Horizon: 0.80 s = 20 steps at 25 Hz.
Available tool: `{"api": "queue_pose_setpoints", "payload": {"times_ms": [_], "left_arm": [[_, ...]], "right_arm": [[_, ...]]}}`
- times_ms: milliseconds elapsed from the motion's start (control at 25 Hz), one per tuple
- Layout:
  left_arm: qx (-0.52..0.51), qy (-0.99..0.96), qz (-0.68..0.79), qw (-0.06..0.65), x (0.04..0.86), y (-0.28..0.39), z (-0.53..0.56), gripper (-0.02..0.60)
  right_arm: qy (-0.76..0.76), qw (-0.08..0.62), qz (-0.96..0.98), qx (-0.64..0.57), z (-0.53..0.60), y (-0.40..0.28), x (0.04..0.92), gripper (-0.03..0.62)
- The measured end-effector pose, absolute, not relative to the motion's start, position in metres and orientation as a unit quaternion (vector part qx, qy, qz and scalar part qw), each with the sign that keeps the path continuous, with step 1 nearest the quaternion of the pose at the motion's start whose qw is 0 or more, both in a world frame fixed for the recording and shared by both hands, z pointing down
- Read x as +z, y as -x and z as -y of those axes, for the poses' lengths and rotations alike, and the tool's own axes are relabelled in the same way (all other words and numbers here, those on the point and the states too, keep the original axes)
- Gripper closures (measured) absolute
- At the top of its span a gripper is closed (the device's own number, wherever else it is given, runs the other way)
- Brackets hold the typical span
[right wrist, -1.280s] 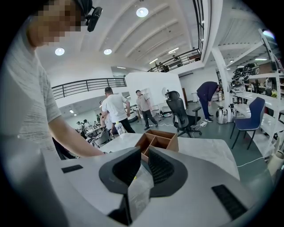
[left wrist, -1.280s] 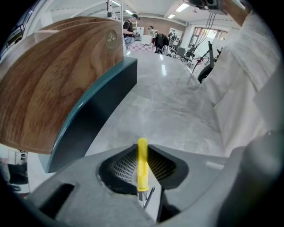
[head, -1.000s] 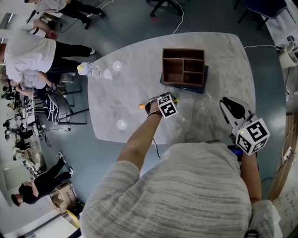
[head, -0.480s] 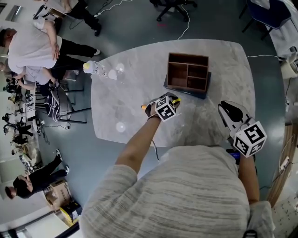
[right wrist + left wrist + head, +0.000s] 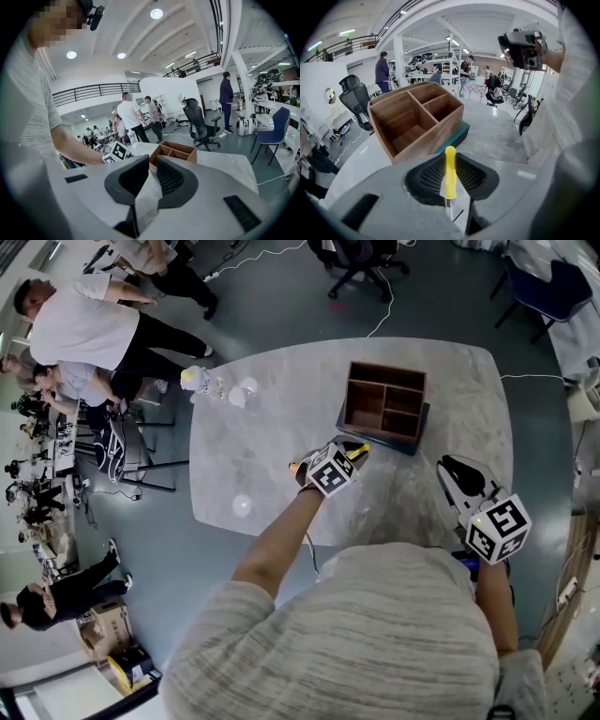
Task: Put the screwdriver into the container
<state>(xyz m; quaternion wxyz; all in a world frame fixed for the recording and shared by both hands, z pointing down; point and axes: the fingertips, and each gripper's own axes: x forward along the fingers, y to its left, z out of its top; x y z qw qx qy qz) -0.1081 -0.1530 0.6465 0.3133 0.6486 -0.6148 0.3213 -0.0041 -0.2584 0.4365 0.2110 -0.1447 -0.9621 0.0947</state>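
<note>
Bottle (image 5: pixel 203 382) at marble table's (image 5: pixel 272 442) far-left corner

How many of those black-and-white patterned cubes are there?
2. One cube rides on the left gripper above the table's middle; the other cube rides on the right gripper near the table's right edge. None seems hidden.

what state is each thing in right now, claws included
screwdriver: clamped crosswise in a claw, not yet in the container
left claw: shut on the screwdriver
right claw: open, nothing between its jaws
container: upright on the table, visible compartments empty
bottle: standing on the table, cap on
</note>
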Motion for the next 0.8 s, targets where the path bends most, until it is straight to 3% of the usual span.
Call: {"api": "queue_pose_setpoints", "payload": {"times_ms": [800], "left_arm": [[0.091,-0.636,0.731,0.229,0.517,0.128,0.199,0.506]], "right_arm": [[0.144,0.201,0.965,0.089,0.259,0.006,0.431,0.579]]}}
